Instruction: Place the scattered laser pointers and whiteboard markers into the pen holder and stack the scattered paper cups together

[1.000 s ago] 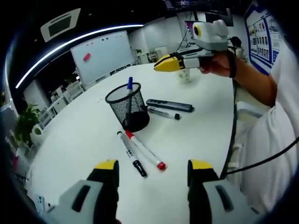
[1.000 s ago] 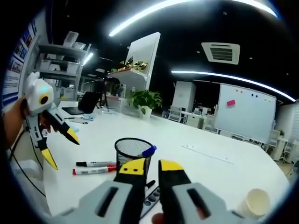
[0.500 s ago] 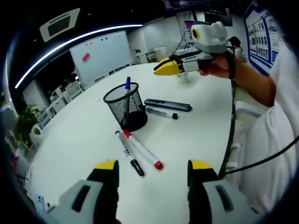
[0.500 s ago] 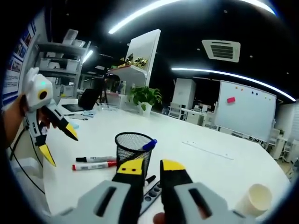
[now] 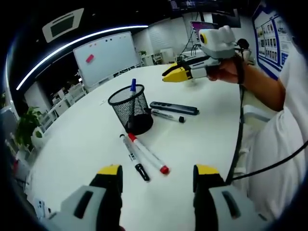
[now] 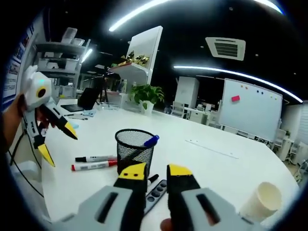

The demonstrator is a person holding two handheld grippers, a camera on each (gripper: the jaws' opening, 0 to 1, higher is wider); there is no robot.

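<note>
Where the white table [image 5: 86,125] runs out ahead of the left gripper [image 5: 158,171], stands a black mesh pen holder [image 5: 130,109], upright, with a blue-capped marker [image 5: 134,85] poking out of its top. Close against its base on the near side lie two markers touching side by side: a black-capped marker [image 5: 134,157] and a red-capped marker [image 5: 148,154], caps pointing toward the left gripper's yellow-tipped jaws. Spread wide, those jaws, holding nothing, with both markers just ahead of the gap between them. On the far side of the holder, a dark laser pointer [image 5: 174,108] with buttons, and just beside it another black-capped marker [image 5: 167,116], both flat on the table.

Seen from the right gripper view, same pen holder [image 6: 134,149] directly beyond the right gripper [image 6: 156,171], blue cap [image 6: 151,140] leaning over the rim. Jaws of the right gripper nearly pressed together, a narrow gap left, gripping nothing. Laser pointer [image 6: 156,191] lying just past the jaw tips, partly hidden by them. Off to the left, the red-capped marker [image 6: 92,166] and black-capped marker [image 6: 94,158] parallel, near the left gripper [image 6: 57,141] held up in a hand [image 6: 10,122], jaws splayed. At the lower right, a paper cup [image 6: 261,201] standing alone, well apart from the holder.

Above the table in the left gripper view, the right gripper [image 5: 169,75] held in a hand [image 5: 230,69], yellow tips close together.
</note>
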